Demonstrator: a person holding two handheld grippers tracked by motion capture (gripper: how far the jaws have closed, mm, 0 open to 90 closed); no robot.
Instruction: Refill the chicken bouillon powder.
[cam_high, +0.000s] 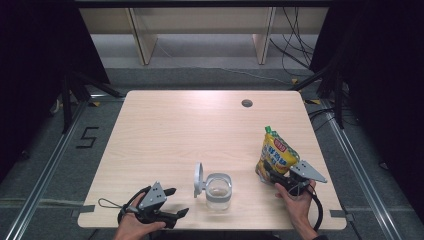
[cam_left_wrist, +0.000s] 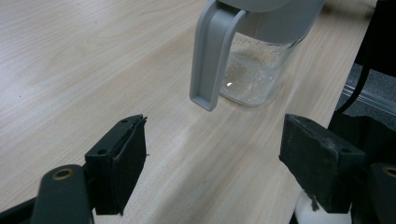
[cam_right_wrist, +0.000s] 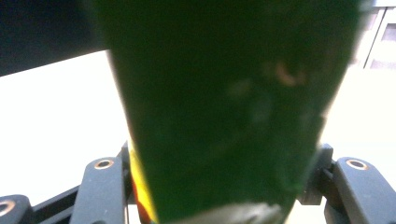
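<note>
We see the pale wooden surface (cam_high: 165, 130) carrying a clear jar (cam_high: 219, 191) near its front edge, grey lid (cam_high: 198, 179) swung open to the jar's left. Right of the jar, our right hand-held gripper (cam_high: 272, 175) clamps the lower end of a yellow snack bag (cam_high: 276, 155), long axis upright, green top up. Its own camera shows the bag's dark green back (cam_right_wrist: 224, 116). Left of the jar, the left hand-held gripper (cam_high: 172, 202) gapes wide, empty; its view reveals crumbs inside the jar (cam_left_wrist: 254, 70).

On the surface (cam_high: 165, 130), a jar (cam_high: 218, 191) stands near the front edge, lid (cam_high: 198, 179) hinged open leftward. A snack bag (cam_high: 276, 155) stands right of it.
</note>
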